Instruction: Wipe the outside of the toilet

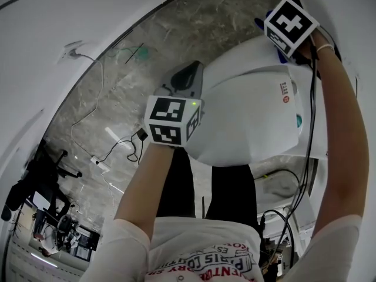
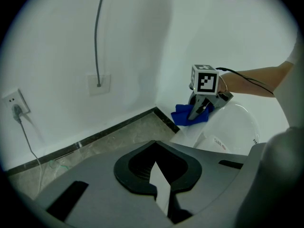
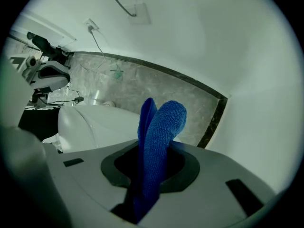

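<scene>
The toilet [image 1: 252, 110] stood white below the person, its lid down, a small red label on its top, on a marbled floor [image 1: 176, 34] close to a white wall [image 2: 133, 42]. The right gripper [image 2: 198, 109] had its jaws pinched on a blue cloth [image 3: 159, 141]; in the right gripper view the cloth rose in a folded roll out from between them, with the toilet's curved side beyond it on the left and the dark skirting of the corner on the right. In the left gripper view that gripper reached in from the right, arm stretched out, and the cloth sat bunched under its tips against the far end of the toilet, near the corner where wall and floor met. The left gripper [image 1: 191, 75] hung at the toilet's near left side, over its edge; whether it touched could not be told. Its jaws were pressed nearly together with nothing between them, only a thin white sliver showing in its own view. A socket [image 2: 14, 103] with a plug in it sat low on the wall at the left, and a cable [image 2: 97, 32] ran down the wall to a plate [image 2: 99, 83]. More thin leads [image 1: 117, 145] lay loose on the floor to the left of the toilet.
</scene>
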The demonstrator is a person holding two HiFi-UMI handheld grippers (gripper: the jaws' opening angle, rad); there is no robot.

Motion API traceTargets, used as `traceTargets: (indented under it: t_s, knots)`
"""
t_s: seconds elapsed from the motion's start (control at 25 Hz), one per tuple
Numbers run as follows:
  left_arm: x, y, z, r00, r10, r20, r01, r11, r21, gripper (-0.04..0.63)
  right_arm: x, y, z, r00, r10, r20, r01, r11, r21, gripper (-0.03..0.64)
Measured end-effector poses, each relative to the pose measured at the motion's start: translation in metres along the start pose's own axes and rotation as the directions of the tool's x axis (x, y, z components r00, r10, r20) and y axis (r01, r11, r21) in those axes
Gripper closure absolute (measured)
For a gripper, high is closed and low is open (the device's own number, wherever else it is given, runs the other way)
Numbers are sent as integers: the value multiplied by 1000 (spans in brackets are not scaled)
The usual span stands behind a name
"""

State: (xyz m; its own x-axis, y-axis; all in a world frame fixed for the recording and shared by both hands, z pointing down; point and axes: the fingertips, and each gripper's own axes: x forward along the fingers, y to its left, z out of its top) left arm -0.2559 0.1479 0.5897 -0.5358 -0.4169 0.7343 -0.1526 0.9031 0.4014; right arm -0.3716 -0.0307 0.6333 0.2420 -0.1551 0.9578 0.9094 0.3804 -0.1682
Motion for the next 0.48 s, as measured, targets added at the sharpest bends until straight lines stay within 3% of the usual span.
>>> traceTargets:
  t_s: [0.48]
  knots:
    - [-26, 40, -45, 1000, -25, 6, 25, 1000, -14, 589, 62, 85, 59, 996, 93, -14, -94, 988, -125, 540]
